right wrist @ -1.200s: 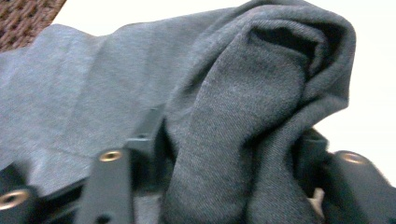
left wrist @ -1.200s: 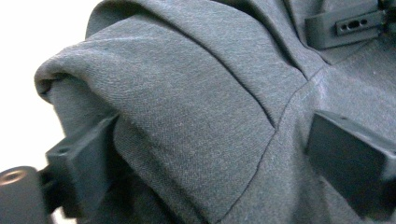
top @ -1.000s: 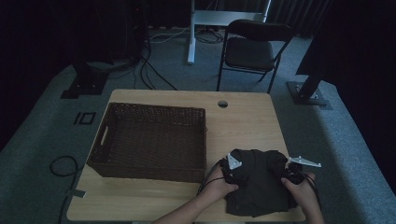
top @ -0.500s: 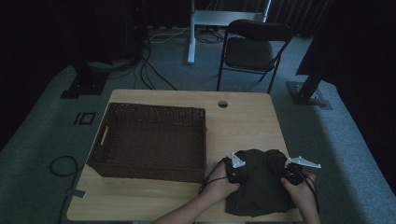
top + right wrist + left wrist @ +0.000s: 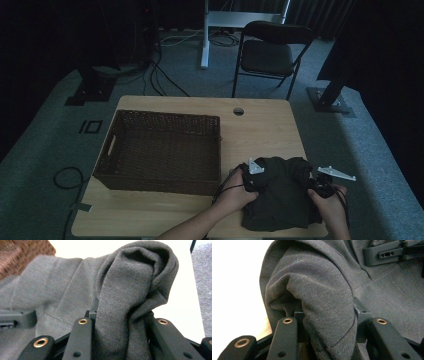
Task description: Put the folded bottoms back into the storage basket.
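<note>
High view: a dark grey garment (image 5: 280, 197) is seen bunched at the lower right of the frame, on the near right corner of the wooden table (image 5: 265, 125). The left gripper (image 5: 250, 177) is set at the garment's left edge, the right gripper (image 5: 320, 182) at its right edge, each held by a hand entering from the bottom. A brown wicker basket (image 5: 160, 150) is seen left of centre, just beside the garment but apart from it. A black folding chair (image 5: 272, 52) is placed beyond the table at upper centre. The jaws themselves cannot be made out from here.

Left gripper view: what the high view hides is given here. A thick fold of the garment (image 5: 324, 302) is clamped between the two black jaws at the bottom of the frame; the jaws have just been closing on it. The other gripper's black body is noted at upper right, resting on the cloth. Bright tabletop is seen at left.

Right gripper view: a rolled ridge of the same garment (image 5: 130, 290) is pinched between the jaws, which are drawn tight on it. A corner of the basket (image 5: 22, 255) is caught at upper left.
</note>
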Action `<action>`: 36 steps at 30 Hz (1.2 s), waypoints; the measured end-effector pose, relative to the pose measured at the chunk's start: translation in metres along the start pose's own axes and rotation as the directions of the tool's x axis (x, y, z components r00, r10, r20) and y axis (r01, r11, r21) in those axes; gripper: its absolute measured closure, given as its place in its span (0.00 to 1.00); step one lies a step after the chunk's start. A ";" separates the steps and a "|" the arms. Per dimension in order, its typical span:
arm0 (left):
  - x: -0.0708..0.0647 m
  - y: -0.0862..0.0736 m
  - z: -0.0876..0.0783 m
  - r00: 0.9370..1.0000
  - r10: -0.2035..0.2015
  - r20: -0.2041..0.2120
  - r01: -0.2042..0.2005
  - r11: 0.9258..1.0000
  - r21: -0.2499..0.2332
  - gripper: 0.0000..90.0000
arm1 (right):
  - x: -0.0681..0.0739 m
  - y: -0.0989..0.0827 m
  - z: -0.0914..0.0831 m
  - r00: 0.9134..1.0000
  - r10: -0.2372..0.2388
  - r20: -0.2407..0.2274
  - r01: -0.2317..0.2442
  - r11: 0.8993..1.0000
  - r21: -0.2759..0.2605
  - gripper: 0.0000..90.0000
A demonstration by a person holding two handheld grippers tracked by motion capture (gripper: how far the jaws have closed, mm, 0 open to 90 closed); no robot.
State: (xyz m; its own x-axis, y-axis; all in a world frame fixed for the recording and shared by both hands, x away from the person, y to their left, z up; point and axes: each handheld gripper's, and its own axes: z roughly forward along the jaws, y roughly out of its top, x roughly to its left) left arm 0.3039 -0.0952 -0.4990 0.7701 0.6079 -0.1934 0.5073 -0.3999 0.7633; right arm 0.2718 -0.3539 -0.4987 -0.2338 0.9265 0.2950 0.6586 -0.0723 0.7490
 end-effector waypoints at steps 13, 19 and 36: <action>-0.001 0.031 -0.028 1.000 0.022 0.005 -0.022 0.998 -0.056 0.68 | 0.008 0.023 -0.021 0.998 0.030 -0.051 -0.034 0.996 -0.086 0.74; -0.001 0.046 -0.041 0.999 0.044 0.001 -0.044 0.996 -0.072 0.68 | 0.013 0.037 -0.030 0.998 0.025 -0.064 -0.033 0.992 -0.121 0.74; 0.005 0.080 -0.083 0.997 0.074 -0.019 -0.076 0.988 -0.138 0.68 | 0.039 0.080 -0.054 0.995 -0.015 -0.095 -0.003 0.981 -0.195 0.74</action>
State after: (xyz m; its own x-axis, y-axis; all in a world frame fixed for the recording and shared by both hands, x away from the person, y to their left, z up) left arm 0.3167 -0.0669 -0.3876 0.7981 0.5895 -0.1246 0.3892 -0.3466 0.8534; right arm 0.2770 -0.3438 -0.3959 -0.3106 0.8883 0.3384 0.5073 -0.1461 0.8493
